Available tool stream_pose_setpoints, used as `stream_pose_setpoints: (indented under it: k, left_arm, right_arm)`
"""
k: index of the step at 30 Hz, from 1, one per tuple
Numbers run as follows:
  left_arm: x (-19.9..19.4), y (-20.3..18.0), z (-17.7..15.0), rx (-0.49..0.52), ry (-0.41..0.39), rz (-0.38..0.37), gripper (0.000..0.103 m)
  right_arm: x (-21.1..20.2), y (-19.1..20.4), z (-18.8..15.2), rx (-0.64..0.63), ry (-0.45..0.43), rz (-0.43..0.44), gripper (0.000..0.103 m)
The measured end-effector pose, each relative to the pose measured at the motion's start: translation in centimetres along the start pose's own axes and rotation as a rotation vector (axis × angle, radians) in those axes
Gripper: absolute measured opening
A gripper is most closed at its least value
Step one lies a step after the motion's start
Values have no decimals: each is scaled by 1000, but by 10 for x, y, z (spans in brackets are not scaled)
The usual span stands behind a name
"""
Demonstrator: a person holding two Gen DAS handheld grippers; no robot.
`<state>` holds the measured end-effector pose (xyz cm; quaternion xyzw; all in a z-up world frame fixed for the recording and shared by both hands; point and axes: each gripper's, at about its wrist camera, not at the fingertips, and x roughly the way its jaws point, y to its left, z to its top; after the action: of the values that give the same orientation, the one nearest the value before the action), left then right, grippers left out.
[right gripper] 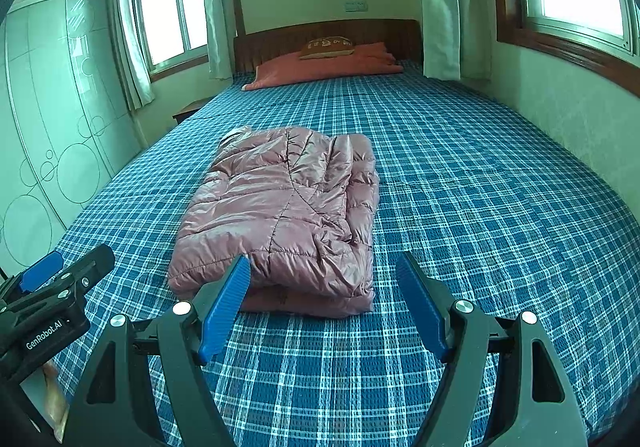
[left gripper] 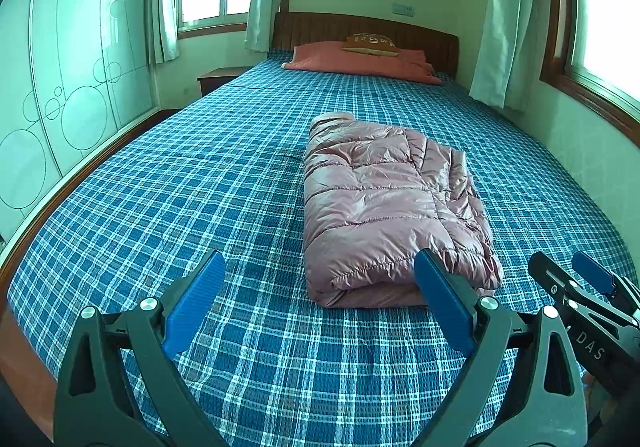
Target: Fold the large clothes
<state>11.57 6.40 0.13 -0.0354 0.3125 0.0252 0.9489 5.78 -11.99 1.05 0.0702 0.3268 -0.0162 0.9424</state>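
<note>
The pink jacket lies folded into a neat bundle mid-bed, so both grippers, left and right, hover at its near edge with fingers wide and empty, apparently because the folding looks finished.
</note>
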Motion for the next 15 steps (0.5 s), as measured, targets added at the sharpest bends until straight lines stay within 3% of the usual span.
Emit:
stream_pose_setpoints:
  k: [15]
  left_arm:
    - [-1, 3, 2, -10, -9, 7, 95]
  right_arm:
    - [0, 1, 0, -2, -2, 1, 74]
